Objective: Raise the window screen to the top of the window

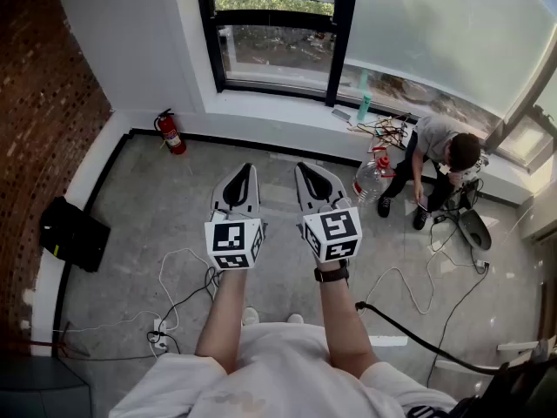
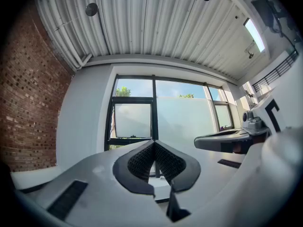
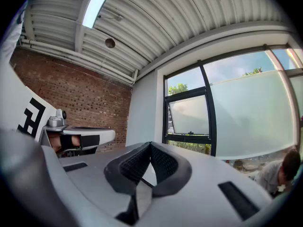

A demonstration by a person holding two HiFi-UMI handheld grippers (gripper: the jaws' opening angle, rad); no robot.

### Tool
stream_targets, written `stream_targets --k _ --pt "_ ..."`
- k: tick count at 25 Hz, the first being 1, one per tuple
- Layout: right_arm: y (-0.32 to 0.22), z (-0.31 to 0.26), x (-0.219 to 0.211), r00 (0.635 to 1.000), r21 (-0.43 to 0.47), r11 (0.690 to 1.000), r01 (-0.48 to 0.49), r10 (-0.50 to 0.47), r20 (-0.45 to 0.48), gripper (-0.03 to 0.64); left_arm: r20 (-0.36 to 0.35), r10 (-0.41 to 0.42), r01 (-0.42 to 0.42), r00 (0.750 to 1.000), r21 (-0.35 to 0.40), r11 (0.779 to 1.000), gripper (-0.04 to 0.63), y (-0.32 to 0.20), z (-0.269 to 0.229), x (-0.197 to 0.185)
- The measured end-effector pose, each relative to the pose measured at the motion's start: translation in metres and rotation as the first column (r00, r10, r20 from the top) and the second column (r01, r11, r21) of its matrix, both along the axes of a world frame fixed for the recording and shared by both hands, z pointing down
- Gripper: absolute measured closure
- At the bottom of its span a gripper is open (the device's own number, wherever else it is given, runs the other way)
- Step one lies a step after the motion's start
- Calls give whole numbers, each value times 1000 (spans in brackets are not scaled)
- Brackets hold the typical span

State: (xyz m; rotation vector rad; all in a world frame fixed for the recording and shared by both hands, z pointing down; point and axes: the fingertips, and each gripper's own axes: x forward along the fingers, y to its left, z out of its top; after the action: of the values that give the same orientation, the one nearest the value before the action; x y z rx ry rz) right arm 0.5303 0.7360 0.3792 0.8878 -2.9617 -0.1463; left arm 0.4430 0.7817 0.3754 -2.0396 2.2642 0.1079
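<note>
Both grippers are pressed shut on nothing: the left gripper (image 1: 247, 171) and right gripper (image 1: 303, 167) are held out side by side above the floor (image 1: 157, 198), pointed toward the window at 12 o'clock and well short of it. The window screen (image 2: 133, 120) appears to be the frosted panel in the narrow black-framed sash. It sits partway up, with a strip of clear glass and treetop showing above it, so the lift seems not yet begun. A small handle (image 2: 132, 136) shows on its lower edge. The sensible approach is probably to walk in square to the sash, part one gripper's jaws before reaching, close on that handle at its middle, and push straight up along the frame so the panel does not skew or bind. The other gripper could steady the edge. The white sill (image 1: 278, 111) juts out below the glass, so the reach will have to go over it. Underfoot is grey concrete strewn with loose cables (image 1: 187, 273) at 7 o'clock and more at 4, a tripping risk on the way in. A fire extinguisher (image 1: 171, 133) stands by the wall at 10 o'clock, a black bag (image 1: 74, 233) lies at 9, a brick wall (image 1: 43, 85) fills the left side, and a crouched person (image 1: 435, 159) works at 2 o'clock beside a large water bottle (image 1: 369, 179).
</note>
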Motion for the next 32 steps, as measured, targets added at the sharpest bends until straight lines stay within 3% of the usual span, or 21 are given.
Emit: stream_targets --k 7,11,15,21,26,32 --pt "21 21 21 1000 -76 997 22 -23 -3 615 -20 6 -7 1000 -42 999 594 22 15 34" --pt "21 36 5 999 -137 990 33 -31 13 615 -12 -13 12 1000 -72 997 594 31 28 22" --pt "20 41 -23 998 -130 990 61 -60 8 615 -21 -25 23 999 -84 996 594 23 38 -9" --pt "-13 40 -79 1000 -84 996 21 -21 2 615 35 4 -2 999 -77 997 594 -20 39 -50" --pt "-32 17 -162 999 1 999 48 -48 -2 615 29 4 -3 1000 -31 999 594 -46 20 -124" --pt "-47 16 -248 999 22 999 42 -43 10 615 8 -23 23 1000 -8 1000 594 -56 20 -211"
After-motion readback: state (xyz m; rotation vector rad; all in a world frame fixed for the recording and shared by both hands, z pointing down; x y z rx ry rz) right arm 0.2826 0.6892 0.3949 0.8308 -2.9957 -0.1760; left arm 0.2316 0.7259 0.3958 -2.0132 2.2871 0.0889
